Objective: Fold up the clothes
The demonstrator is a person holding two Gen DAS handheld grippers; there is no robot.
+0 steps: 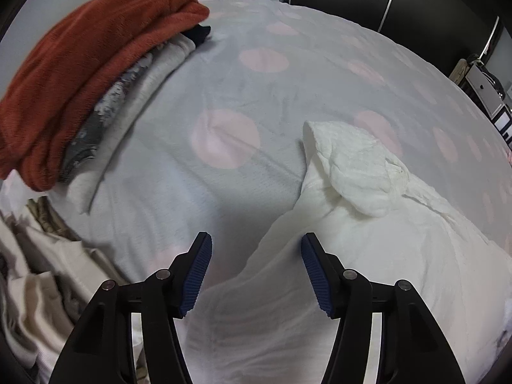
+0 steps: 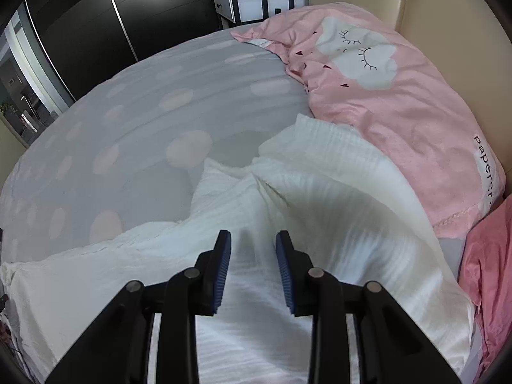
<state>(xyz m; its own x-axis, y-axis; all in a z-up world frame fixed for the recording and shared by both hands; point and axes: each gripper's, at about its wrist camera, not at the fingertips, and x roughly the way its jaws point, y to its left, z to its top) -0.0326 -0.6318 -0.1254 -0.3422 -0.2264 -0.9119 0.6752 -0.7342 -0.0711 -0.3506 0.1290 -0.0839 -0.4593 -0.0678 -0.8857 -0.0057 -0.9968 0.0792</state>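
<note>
A white crinkled garment (image 1: 358,211) lies rumpled on the grey bed cover with pink dots (image 1: 243,96). One part of it is bunched into a lump further out. My left gripper (image 1: 256,243) is open and hovers just above the garment's left edge, with nothing between its blue pads. In the right wrist view the same white garment (image 2: 320,198) spreads under and ahead of my right gripper (image 2: 253,238). That gripper is open, its pads a narrower way apart, low over the cloth.
A stack of folded clothes topped by a rust-red fleece (image 1: 86,70) sits at the left. More pale unfolded clothes (image 1: 35,281) lie at the near left. A pink pillow (image 2: 390,96) lies at the right, a dark wardrobe (image 2: 96,25) beyond the bed.
</note>
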